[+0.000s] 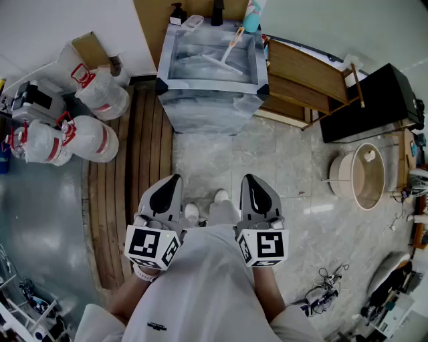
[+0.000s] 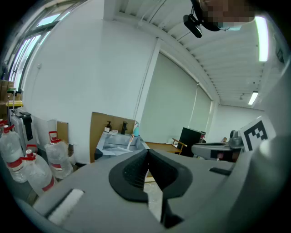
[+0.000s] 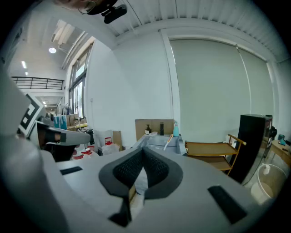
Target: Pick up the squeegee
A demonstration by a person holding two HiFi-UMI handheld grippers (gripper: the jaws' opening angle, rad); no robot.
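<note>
Holding both tools close to the body, the person has not yet begun the pickup. The left gripper (image 1: 175, 180) and the right gripper (image 1: 249, 178) hang side by side above the shoes (image 1: 192, 212), tips aimed forward and a little down at the tiled floor (image 1: 281, 167). Each gripper view shows its ribbed pads pressed together at the tip with nothing between them, so both are clenched and empty.

The squeegee (image 1: 224, 59) lies inside the foil-wrapped sink (image 1: 207, 85), well ahead of both sets of fingertips and touching neither. Its blade rests across the bottom, and its pale handle runs away from the fingers toward the back rim, where a few bottles (image 1: 178, 12) stand beyond it. Water jugs (image 1: 100, 93) sit well off to the outside of the left fingers, and a wooden rack (image 1: 307, 77) stands ahead of and outside the right fingers, just beside the sink.

By my reading, none of the task is done. The whole of it is left: closing the gap to the sink, parting one pair of jaws, settling them around the handle, squeezing and lifting. The handle looks slightly more in line with the right fingers, so that side seems the likelier one to reach.
</note>
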